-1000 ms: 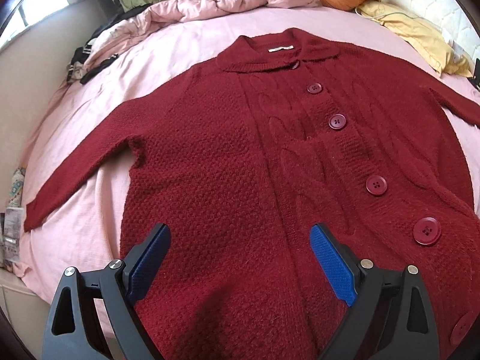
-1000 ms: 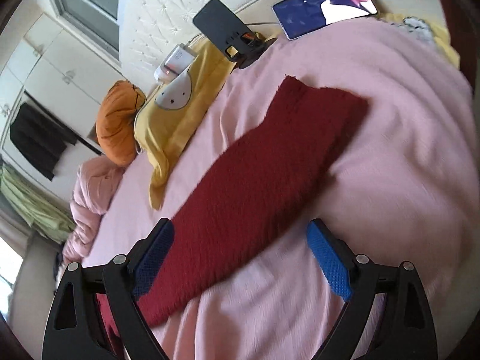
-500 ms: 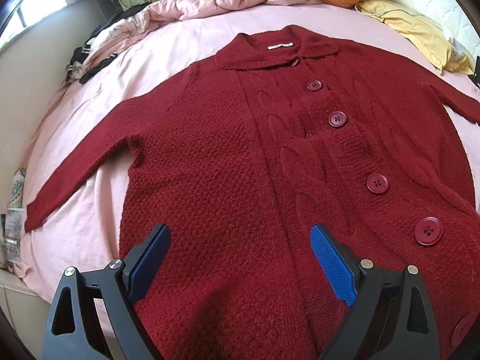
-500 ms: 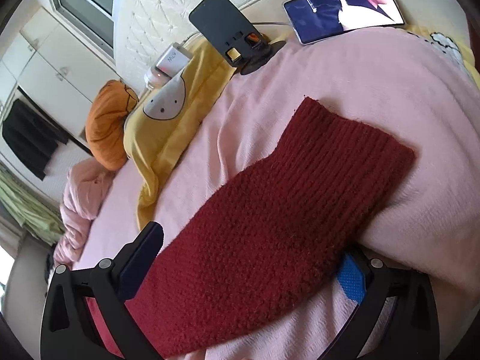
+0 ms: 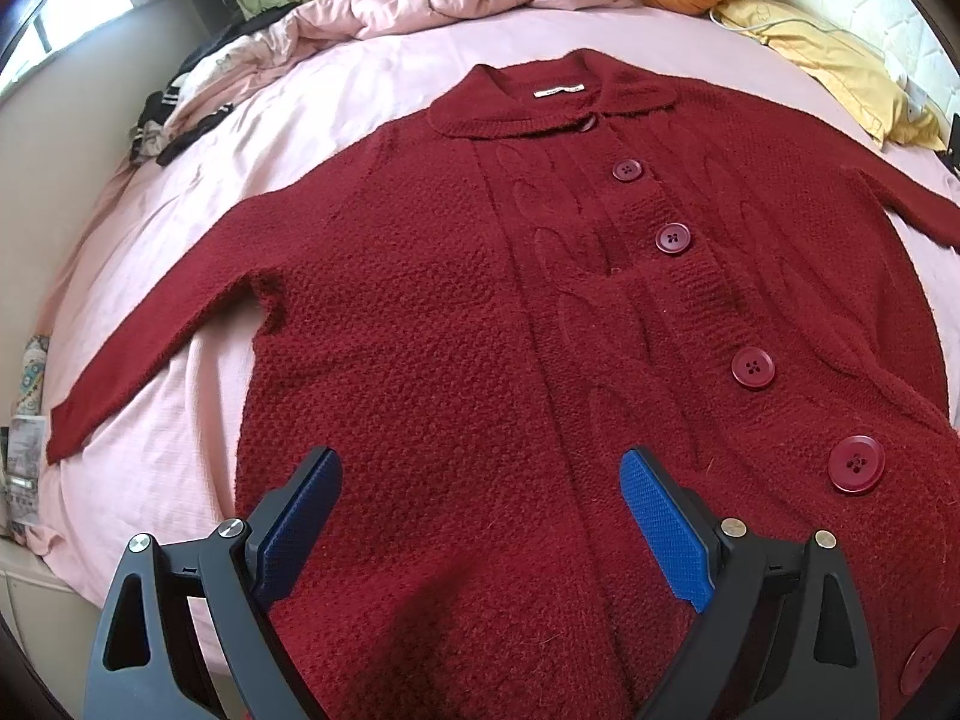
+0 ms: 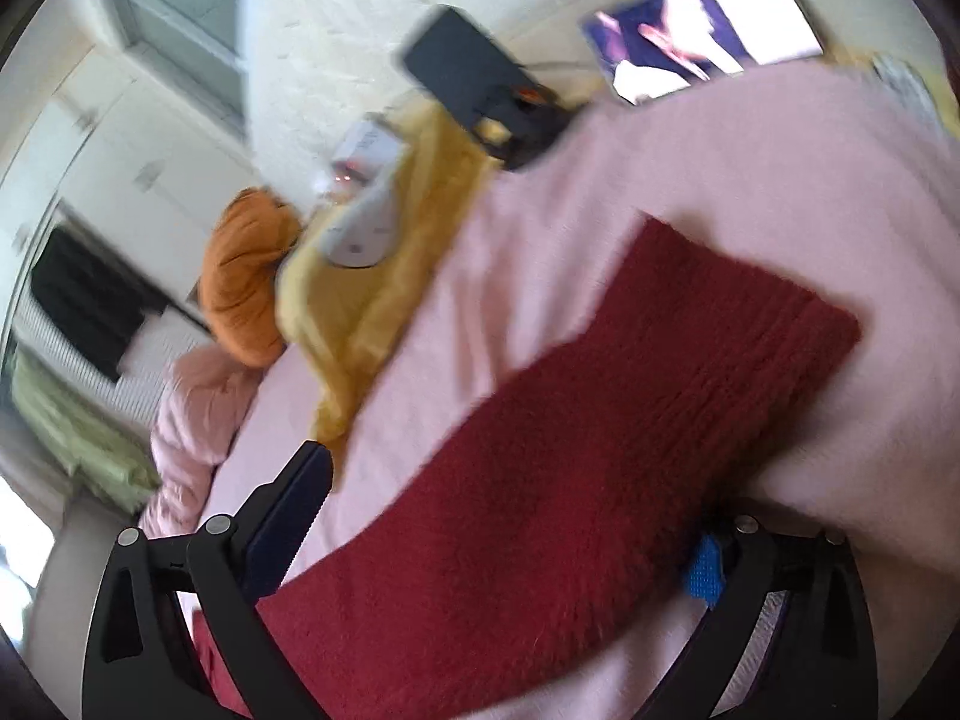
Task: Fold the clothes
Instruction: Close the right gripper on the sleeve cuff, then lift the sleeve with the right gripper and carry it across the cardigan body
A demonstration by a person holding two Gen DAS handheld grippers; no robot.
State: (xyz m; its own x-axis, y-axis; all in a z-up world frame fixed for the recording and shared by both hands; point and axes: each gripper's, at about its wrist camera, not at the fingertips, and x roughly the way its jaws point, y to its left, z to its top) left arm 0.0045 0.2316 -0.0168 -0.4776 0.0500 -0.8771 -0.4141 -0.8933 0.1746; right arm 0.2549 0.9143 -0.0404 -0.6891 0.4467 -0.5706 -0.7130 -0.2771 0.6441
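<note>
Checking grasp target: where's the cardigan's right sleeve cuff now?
Right wrist view: the sleeve cuff lies flat on the pink bedsheet at centre-right, beyond the open right tool, with the sleeve running back between its fingers.

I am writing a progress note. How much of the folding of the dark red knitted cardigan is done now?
Done: the dark red knitted cardigan lies flat and buttoned on the pink bedsheet, sleeves spread out. In hand: the right claw is open around the sleeve, not yet closed; the left claw hovers open over the hem. Left: every fold; none is visible yet.
</note>
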